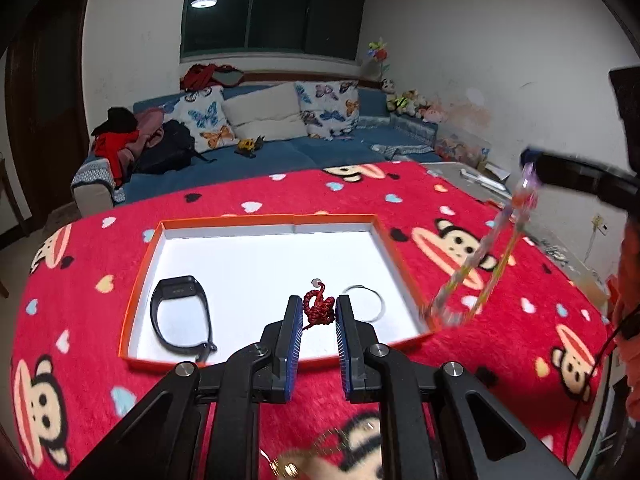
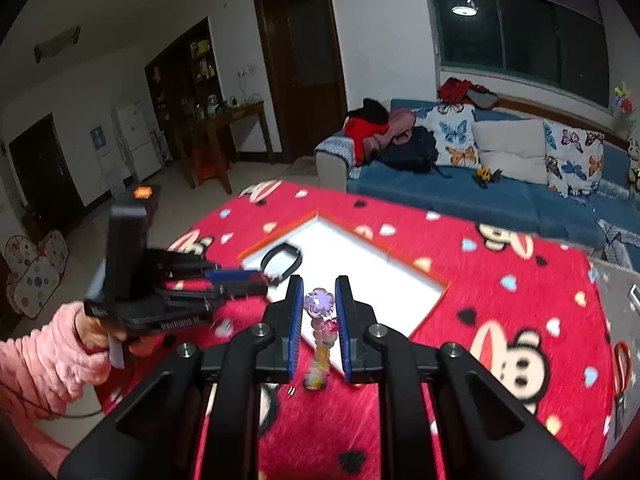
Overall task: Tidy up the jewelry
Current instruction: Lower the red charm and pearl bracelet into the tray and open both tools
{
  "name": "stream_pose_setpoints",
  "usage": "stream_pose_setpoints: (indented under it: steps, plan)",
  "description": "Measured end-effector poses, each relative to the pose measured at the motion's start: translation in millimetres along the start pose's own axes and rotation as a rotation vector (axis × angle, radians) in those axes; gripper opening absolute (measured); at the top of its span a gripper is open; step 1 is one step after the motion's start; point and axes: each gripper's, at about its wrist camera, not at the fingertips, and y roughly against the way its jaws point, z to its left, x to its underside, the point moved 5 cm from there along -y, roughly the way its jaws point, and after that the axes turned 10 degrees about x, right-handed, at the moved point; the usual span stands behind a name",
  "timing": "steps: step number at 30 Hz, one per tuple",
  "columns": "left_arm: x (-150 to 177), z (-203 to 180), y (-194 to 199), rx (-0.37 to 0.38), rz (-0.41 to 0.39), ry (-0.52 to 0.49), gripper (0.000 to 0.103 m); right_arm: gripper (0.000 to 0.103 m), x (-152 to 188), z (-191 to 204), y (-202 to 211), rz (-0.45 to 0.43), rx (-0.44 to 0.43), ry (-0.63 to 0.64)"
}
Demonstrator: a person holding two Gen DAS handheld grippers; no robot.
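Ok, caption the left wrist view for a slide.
Left gripper open over red cord in tray; right gripper carries beaded necklace.

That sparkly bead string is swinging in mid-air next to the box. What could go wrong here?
The beaded necklace dangles from the right tool, held only near its purple flower end, so it might slip out. Its low end swings near the orange box rim and may land outside. It could also drop onto the thin ring or red cord and tangle.
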Motion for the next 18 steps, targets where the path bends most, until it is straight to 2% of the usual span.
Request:
stream_pose_setpoints:
  steps: [9,18]
  plan:
    - [5.4,34.6,-71.9,-0.001,0.124,0.051,0.017,0.016,-15.2,-34.8,-72.2,0.055,0.067,-0.026]
    - [22.6,43.0,-100.5,0.001,0.174,0.067,0.018,0.016,-1.3,-46.3,-123.1,0.132,0.086,-0.085]
